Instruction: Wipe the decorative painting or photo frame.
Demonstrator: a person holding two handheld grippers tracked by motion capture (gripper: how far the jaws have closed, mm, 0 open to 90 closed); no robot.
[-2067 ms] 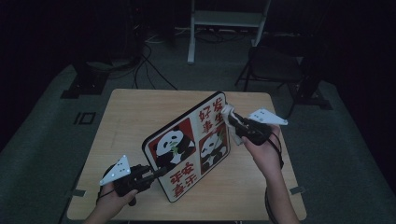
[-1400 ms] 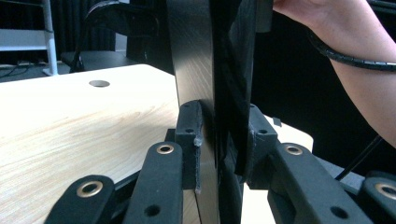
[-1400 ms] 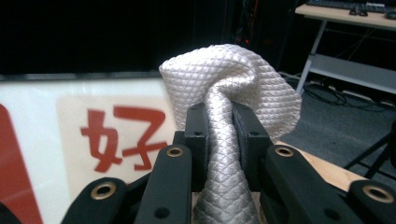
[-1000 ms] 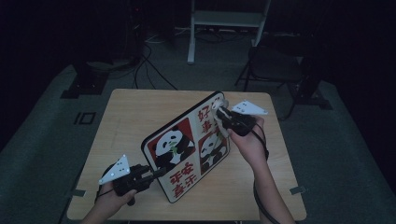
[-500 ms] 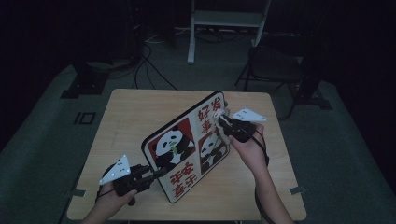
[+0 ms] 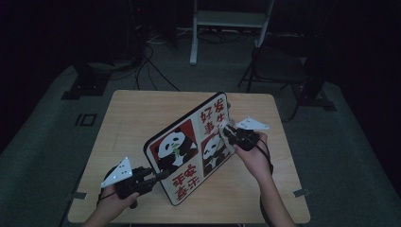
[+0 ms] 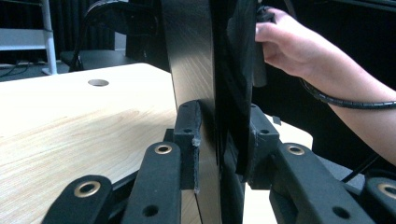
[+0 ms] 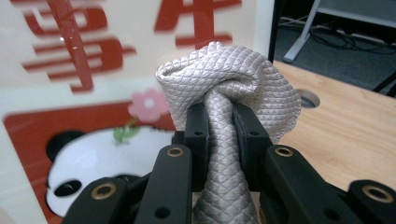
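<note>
Right gripper (image 6: 230,134) has slid its cloth (image 8: 229,93) down the panda board (image 6: 189,146) | left gripper (image 6: 158,176) clamps board edge, upright on table (image 6: 142,113) | wiping mid-course, lower panels apparently remain.

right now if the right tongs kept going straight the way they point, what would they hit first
Most likely the panda board: the right tongs, shut on a grey cloth, point at its printed face, with the cloth leading. The gap is unclear.
</note>
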